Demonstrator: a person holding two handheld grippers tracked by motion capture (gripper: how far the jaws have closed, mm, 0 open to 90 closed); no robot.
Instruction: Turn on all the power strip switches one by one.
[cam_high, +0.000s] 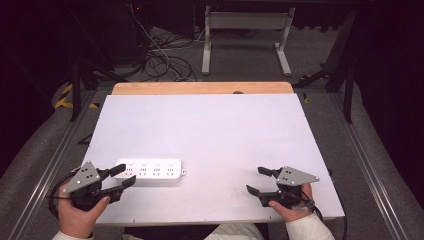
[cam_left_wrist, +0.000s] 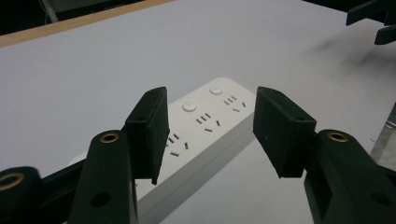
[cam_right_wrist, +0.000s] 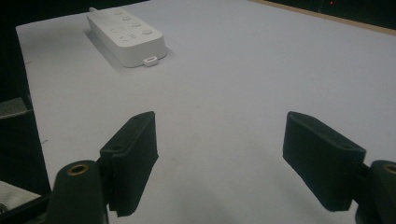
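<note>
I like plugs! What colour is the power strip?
White power strip, clearest in the left gripper view.

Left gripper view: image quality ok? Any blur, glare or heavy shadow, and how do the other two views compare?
Left gripper view: the jaws are sharp, the power strip is slightly soft, no glare. Right gripper view: dimmer, the sheet reads grey, the strip small but clear, soft shadows under the jaws. High view: the white table is bright and even, the surroundings nearly black, and the left gripper and right gripper show clearly.
</note>
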